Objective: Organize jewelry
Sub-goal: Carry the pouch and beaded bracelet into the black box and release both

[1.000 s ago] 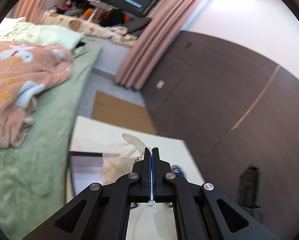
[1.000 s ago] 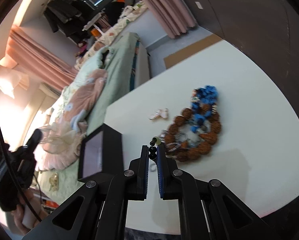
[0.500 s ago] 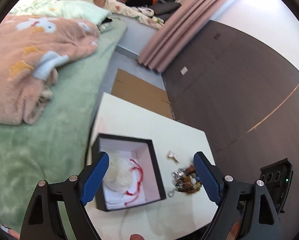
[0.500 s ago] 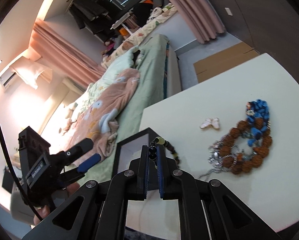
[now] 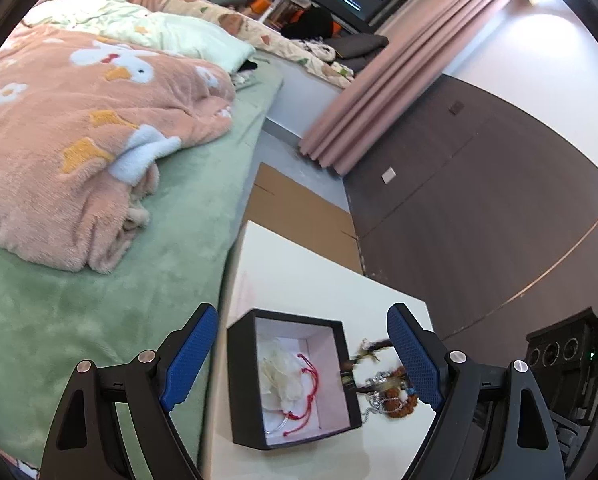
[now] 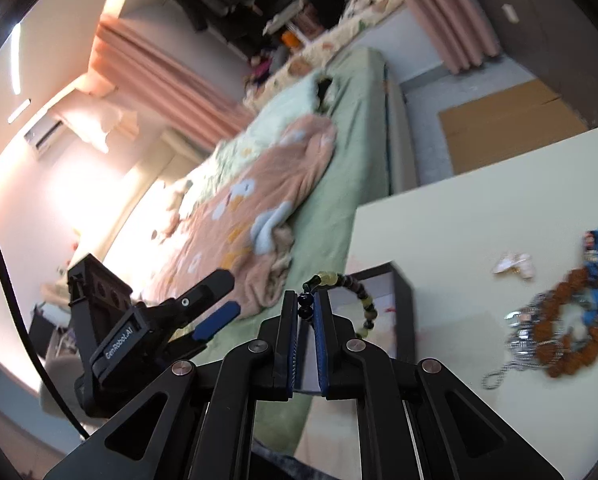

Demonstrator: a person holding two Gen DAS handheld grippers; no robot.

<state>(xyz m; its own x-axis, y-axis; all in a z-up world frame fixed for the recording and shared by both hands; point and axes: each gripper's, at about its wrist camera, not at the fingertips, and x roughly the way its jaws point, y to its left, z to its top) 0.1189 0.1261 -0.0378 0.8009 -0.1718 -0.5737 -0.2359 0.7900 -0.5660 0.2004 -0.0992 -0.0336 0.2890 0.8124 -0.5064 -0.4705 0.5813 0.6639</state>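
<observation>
a: on the pale table (image 5: 311,268), an open black box (image 5: 245,360) sits between the widely spread blue pads of the left gripper (image 5: 301,356); its jaws have just been opening, and nothing is pinched between them.

b: contents of the box?

a: crumpled white wrapping (image 5: 277,372) and a red cord bracelet (image 5: 308,376), lying on the pale lining.

b: and the right gripper (image 6: 306,312)?

a: pressed nearly together on a bead bracelet (image 6: 353,284), dark and pale green beads arching up and rightward from its tips, above the box (image 6: 405,312). the jewelry pile (image 6: 571,316) lies on the table well to the right.
</observation>
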